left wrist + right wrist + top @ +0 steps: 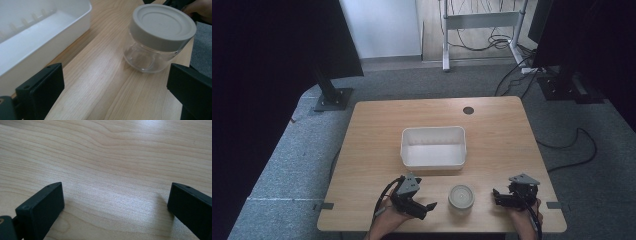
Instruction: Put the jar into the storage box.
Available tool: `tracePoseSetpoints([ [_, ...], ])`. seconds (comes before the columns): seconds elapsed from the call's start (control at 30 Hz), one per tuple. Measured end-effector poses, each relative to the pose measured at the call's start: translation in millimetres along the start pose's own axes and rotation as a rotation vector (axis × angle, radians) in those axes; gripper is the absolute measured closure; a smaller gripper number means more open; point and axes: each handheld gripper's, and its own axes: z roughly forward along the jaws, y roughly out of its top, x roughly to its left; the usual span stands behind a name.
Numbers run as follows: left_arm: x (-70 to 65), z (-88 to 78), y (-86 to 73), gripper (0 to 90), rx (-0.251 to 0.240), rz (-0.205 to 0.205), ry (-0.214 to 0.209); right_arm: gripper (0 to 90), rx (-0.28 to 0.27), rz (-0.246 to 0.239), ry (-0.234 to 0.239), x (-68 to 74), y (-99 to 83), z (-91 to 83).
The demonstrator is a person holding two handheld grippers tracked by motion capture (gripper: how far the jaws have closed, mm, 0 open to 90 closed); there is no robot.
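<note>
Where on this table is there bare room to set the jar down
Bare wood lies left and right of the white bin, and behind it up to the round hole. The near edge is crowded: the jar sits between the left gripper and right gripper.

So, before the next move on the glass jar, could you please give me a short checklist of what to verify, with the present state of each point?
1. Left gripper open wide enough for the jar: ok, jaws stand well apart.
2. Right gripper open and holding nothing: ok.
3. Jar upright on the table: ok.
4. Grey lid sits on the jar: ok; whether it is tight, cannot tell.
5. Jar between the left jaws: not ok, it stands ahead of them, toward one side.
6. White tray free inside: ok.
</note>
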Motion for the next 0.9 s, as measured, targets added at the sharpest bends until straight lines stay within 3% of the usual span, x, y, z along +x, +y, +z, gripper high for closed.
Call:
tracePoseSetpoints([
  [0.9, -27.1, 44.2, 12.1, 1.0, 0.015, 0.04, -0.096, 0.2, 0.0, -0.002, 0.002, 0.1, -0.1, -0.1],
])
